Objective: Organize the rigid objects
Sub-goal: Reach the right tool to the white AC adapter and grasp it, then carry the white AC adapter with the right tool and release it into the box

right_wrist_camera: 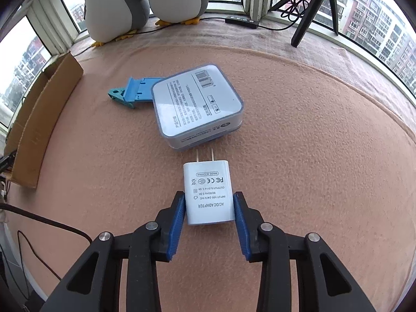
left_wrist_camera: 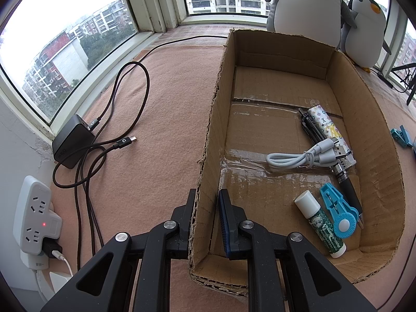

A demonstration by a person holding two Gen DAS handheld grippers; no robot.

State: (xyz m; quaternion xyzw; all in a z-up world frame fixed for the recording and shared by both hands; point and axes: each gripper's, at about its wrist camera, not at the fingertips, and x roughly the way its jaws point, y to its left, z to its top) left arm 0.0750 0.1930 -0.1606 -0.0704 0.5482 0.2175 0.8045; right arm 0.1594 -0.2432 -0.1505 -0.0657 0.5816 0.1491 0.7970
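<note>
- Peach-pink felt cloth (right_wrist_camera: 299,130) covers the whole surface I am working over, a wide bay-window ledge; glazing wraps round it on every side and apartment blocks stand outside under a pale sky
- Left claw (left_wrist_camera: 206,215) is clamped shut on the near-left wall of the open cardboard box (left_wrist_camera: 374,135), one finger outside the wall and one inside it; the box sits flat on the cloth
- On the box floor I see a white coiled cable (left_wrist_camera: 299,157), a patterned lighter (left_wrist_camera: 330,132), a black pen (left_wrist_camera: 348,189), a glue stick (left_wrist_camera: 321,225) and a blue clip (left_wrist_camera: 338,214), all bunched toward its right side
- Right claw (right_wrist_camera: 210,208) has its blue pads touching both flanks of the white AC adapter (right_wrist_camera: 206,192), so I read it as gripping; the adapter lies flat on the cloth, prongs pointing away from me, just short of a clear-lidded blue case (right_wrist_camera: 197,106)
- A blue folding stand (right_wrist_camera: 132,92) pokes out from behind that case on the left
- Two plush penguins (right_wrist_camera: 145,2) stand at the far window; a black tripod (right_wrist_camera: 314,5) stands to their right
- Left of the box lie a black charger brick (left_wrist_camera: 72,144) with looped dark cable and a white power strip (left_wrist_camera: 33,215) against the wall
</note>
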